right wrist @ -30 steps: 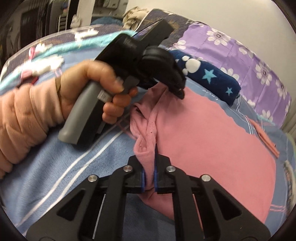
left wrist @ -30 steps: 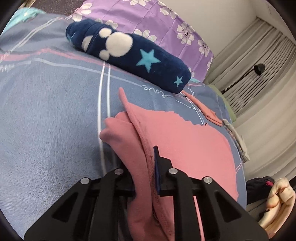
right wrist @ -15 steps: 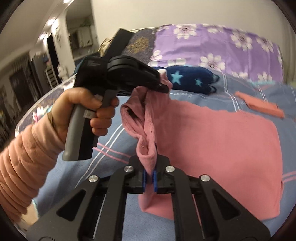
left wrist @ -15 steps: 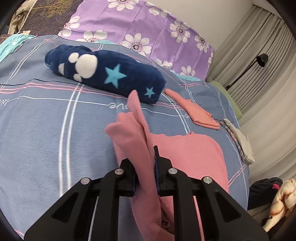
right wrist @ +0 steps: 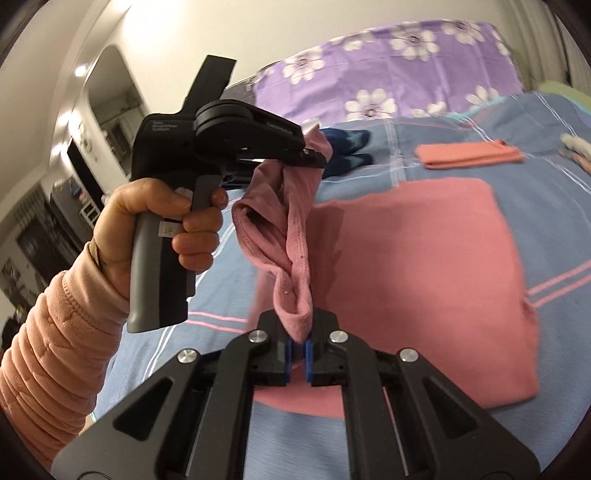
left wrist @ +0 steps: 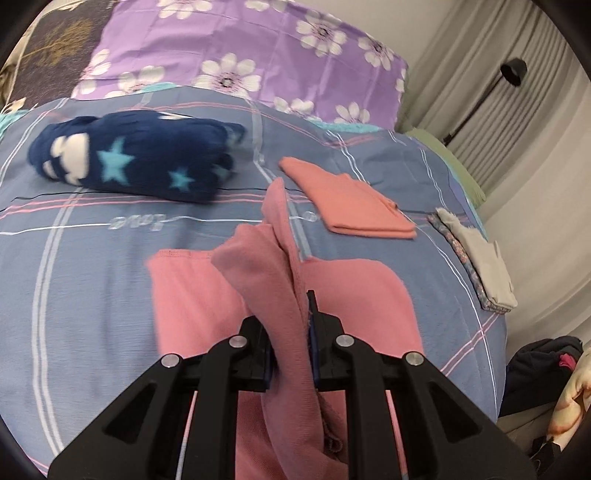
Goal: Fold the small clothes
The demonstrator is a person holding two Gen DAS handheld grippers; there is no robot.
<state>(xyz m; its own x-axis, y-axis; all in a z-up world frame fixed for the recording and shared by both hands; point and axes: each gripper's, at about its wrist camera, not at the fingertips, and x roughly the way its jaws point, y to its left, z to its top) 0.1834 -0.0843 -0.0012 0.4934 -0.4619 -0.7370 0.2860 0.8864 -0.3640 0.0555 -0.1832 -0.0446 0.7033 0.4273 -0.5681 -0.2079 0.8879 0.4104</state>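
Left wrist view: left gripper [left wrist: 290,347] and right gripper [right wrist: 299,345] are both clamping the pink garment [right wrist: 424,266], now lifted farther off the bed [left wrist: 74,295] than before; folded orange cloth [left wrist: 351,203] lying ahead-right, well apart.

A bed [left wrist: 92,295] fills most of both views, spread with a blue-grey cover crossed by white and pink stripes, and a purple pillow with white flowers [left wrist: 258,48] lies at its head against a plain pale wall [right wrist: 295,33]. Past the bed's far side, pale pleated curtains [left wrist: 524,122] hang full height with a black floor lamp [left wrist: 511,70] in front of them. In the right wrist view the room opens into a dim area with dark shelving [right wrist: 44,236] and bright ceiling spots [right wrist: 79,70].
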